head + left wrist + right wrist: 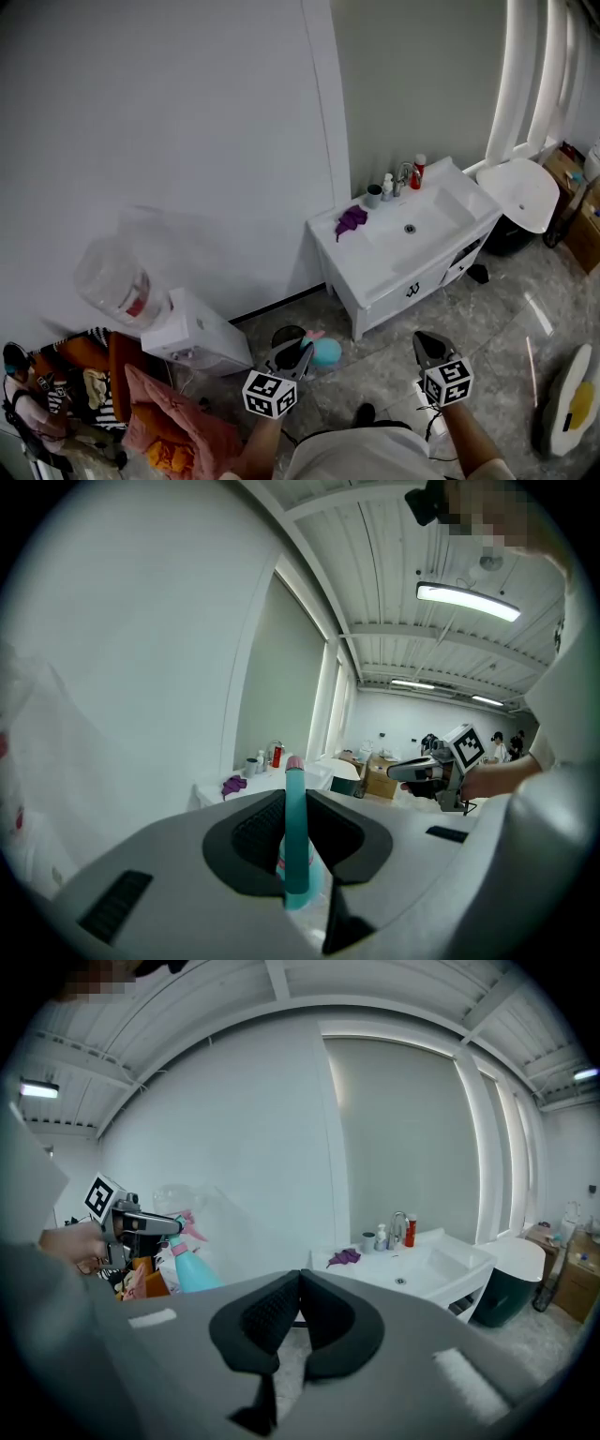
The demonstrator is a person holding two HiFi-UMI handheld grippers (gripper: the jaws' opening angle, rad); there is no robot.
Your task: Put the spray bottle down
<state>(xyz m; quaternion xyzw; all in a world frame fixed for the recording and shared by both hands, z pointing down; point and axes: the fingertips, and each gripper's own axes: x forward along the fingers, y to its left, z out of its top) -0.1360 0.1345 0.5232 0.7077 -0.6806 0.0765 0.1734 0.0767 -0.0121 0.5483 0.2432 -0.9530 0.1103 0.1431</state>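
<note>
Two hand-held grippers reach out low in the head view, above a grey stone-patterned floor (506, 309). The left gripper (292, 356), at lower centre, is clamped on the spray bottle (325, 352), a teal bottle with a pink top. In the left gripper view the bottle stands upright in mid-frame, pinched from both sides between the two dark pads. The right gripper view shows it at the left edge of the frame, hanging from that gripper clear of the floor.

The right gripper (427, 343), just right of lower centre, carries nothing. In its own view the pads meet at their tips with no gap between them.

A white washbasin cabinet (375, 272) stands against the wall right of centre, well apart from both grippers. On its top lie a purple cloth (352, 220) and, near the tap, a cup, a small white bottle and a red bottle (418, 172). A white toilet (520, 192) sits at upper right. At the left stands a white water dispenser (202, 337) with a clear jug (117, 277), blurred. A pile of clothes (159, 422) fills the lower left corner.
</note>
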